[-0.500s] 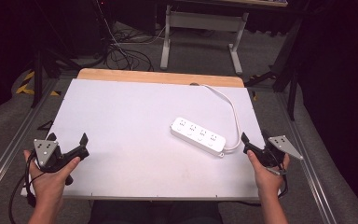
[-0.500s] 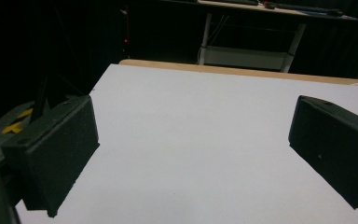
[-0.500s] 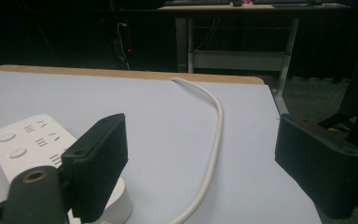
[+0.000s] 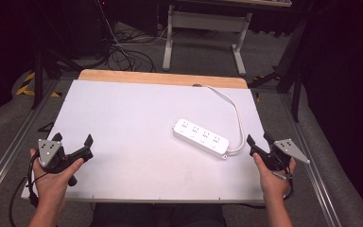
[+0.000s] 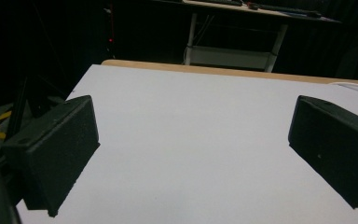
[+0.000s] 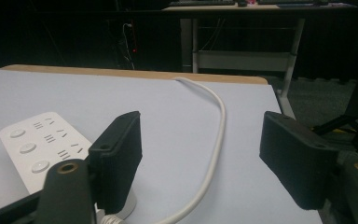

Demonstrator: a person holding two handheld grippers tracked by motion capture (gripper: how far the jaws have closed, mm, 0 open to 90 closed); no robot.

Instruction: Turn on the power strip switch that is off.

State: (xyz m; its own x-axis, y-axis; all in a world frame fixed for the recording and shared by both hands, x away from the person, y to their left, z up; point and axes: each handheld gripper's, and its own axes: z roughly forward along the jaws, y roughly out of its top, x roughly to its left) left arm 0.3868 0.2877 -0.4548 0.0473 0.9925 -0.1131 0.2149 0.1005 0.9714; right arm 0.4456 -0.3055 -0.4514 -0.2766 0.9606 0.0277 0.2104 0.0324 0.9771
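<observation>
A white power strip (image 4: 201,137) lies right of the table's centre, several sockets and switches on its top; the right gripper view has it at lower left (image 6: 37,142). Its white cable (image 4: 236,113) loops back to the table's far edge (image 6: 216,135). My left gripper (image 4: 72,140) rests at the near left corner, held in a hand, jaws wide apart over bare white table (image 5: 191,154). My right gripper (image 4: 257,138) sits at the near right edge, open, just right of the strip's cable end (image 6: 200,154). Nothing is between either pair of jaws.
The white tabletop (image 4: 132,123) has a wooden strip (image 4: 160,78) along its far edge. Metal rails (image 4: 9,142) run along both sides. Behind the table stand a desk frame (image 4: 203,28) and floor cables (image 4: 123,52) in a dark room.
</observation>
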